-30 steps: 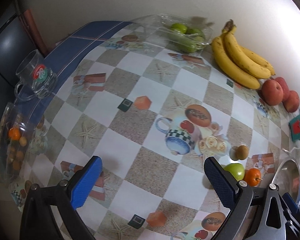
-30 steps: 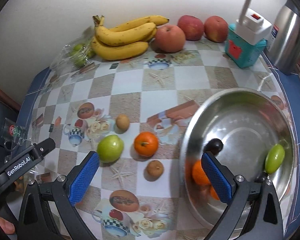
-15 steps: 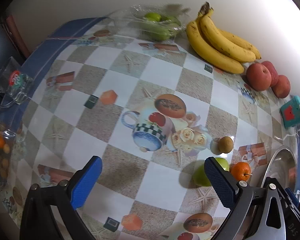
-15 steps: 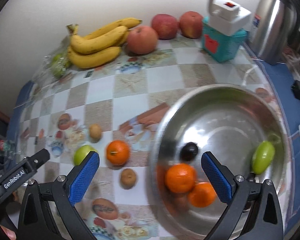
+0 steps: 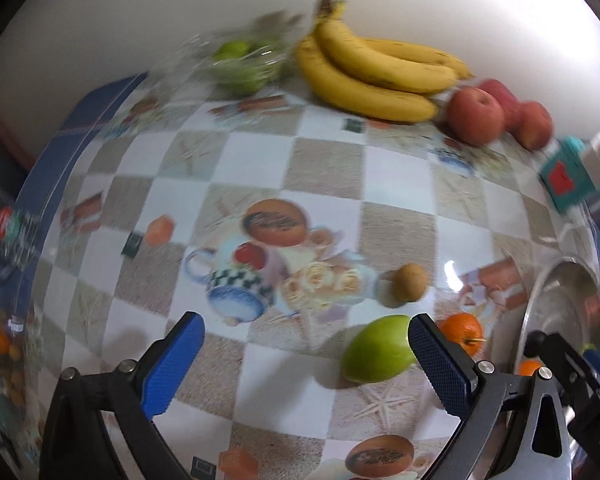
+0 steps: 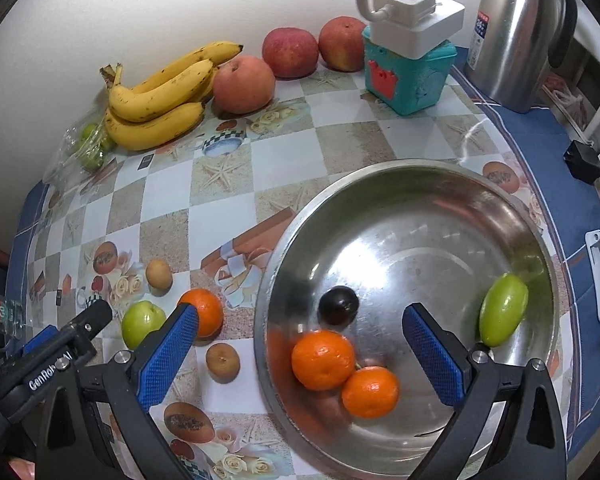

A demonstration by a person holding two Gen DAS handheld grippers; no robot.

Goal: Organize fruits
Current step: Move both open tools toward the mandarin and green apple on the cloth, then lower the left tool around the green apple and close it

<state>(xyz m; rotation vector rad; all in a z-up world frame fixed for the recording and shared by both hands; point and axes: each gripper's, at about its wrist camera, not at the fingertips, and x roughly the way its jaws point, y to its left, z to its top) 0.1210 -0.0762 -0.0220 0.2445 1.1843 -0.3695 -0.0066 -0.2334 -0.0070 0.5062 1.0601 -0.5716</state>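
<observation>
Both grippers are spread wide and hold nothing. Since a moment ago the left gripper has slid over the table toward the loose fruit, so the green apple now sits right by its right finger, at about 3 o'clock, when before it was farther off. The right gripper has swung over the bowl, and now two oranges lie right between its fingers, with a dark plum just past them at 12 o'clock and a long green fruit at 2 o'clock by the bowl's wall. I think this means the bowl is partly filled and the left gripper is getting ready for the green apple next. Still out on the table are an orange just beside the apple, a small brown fruit close to the bowl at 9 o'clock, and another brown fruit a bit farther on. That orange sits between the apple and the bowl, so it could get bumped and roll. Far back by the wall are the bananas, three red apples and a bag of green fruit. A teal box with a white plug block on top and a steel jug stand at the far right, well away from the work.
</observation>
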